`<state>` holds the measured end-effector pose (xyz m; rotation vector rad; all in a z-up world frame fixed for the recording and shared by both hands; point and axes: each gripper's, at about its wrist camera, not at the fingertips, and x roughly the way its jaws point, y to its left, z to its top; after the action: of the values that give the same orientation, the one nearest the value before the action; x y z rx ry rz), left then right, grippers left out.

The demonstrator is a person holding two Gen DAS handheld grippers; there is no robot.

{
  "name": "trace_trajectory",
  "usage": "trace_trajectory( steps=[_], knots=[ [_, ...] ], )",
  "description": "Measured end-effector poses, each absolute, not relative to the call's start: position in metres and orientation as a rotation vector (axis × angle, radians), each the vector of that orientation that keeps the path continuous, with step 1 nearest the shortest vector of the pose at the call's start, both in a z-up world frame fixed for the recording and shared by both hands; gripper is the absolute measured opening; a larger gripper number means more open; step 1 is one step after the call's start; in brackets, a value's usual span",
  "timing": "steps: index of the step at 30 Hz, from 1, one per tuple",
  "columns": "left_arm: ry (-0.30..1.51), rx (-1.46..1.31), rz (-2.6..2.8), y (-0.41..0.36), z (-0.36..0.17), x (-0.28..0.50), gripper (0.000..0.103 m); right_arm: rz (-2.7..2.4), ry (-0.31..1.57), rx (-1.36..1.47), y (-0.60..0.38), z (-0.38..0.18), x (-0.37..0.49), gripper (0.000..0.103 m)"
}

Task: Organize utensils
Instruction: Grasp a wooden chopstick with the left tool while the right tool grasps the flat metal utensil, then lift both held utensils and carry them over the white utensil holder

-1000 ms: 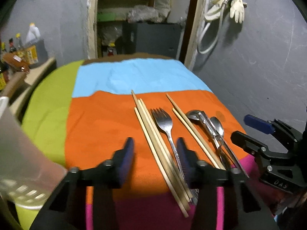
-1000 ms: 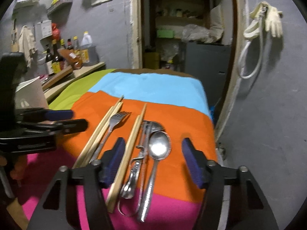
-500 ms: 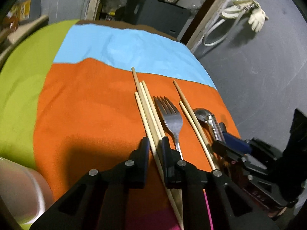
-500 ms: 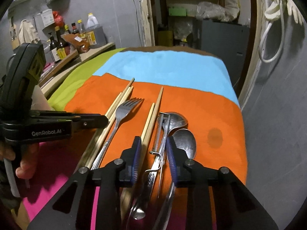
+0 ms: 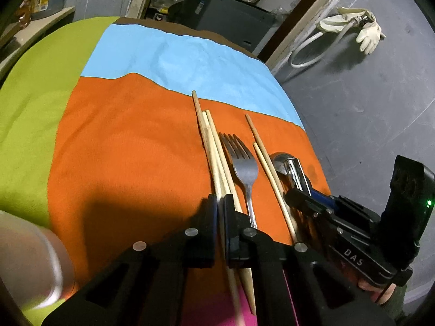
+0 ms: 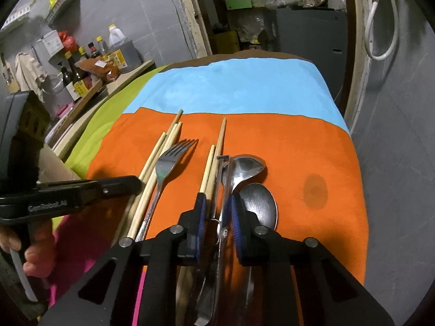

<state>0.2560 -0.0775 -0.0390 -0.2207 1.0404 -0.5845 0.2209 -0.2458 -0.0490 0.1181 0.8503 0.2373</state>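
Black tongs [image 6: 217, 218] with blue pads [image 6: 200, 217], silver screws.

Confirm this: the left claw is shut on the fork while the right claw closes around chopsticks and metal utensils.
Wrong on the fork. The left wrist view shows the left claw shut on the chopsticks; the fork lies untouched beside it. The rest stands.

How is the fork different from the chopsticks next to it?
The fork is shiny grey metal; the chopsticks are pale wood. The fork widens into a head with tines, while the chopsticks are plain thin sticks. The fork lies free on the cloth, while the left hand-held gripper is closed around the chopsticks. Both lie flat on the orange cloth, side by side, pointing the same way.
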Motion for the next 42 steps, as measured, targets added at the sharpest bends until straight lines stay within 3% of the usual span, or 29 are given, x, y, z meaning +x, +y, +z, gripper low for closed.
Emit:
trace_trajectory(
  steps=[18,30,42],
  knots=[
    [0.991,-0.177,-0.547,-0.068,-0.028,0.193,0.002,0.285,0.808,0.119,-0.245,-0.038,0.181,0.013],
    [0.494,-0.207,-0.467,-0.022,0.046,0.143,0.002,0.363,0.406,0.083,-0.193,0.024,0.139,0.006],
    [0.242,-0.308,-0.291,0.087,0.113,0.13,0.002,0.51,0.202,0.052,-0.115,0.099,0.155,0.006]
  ],
)
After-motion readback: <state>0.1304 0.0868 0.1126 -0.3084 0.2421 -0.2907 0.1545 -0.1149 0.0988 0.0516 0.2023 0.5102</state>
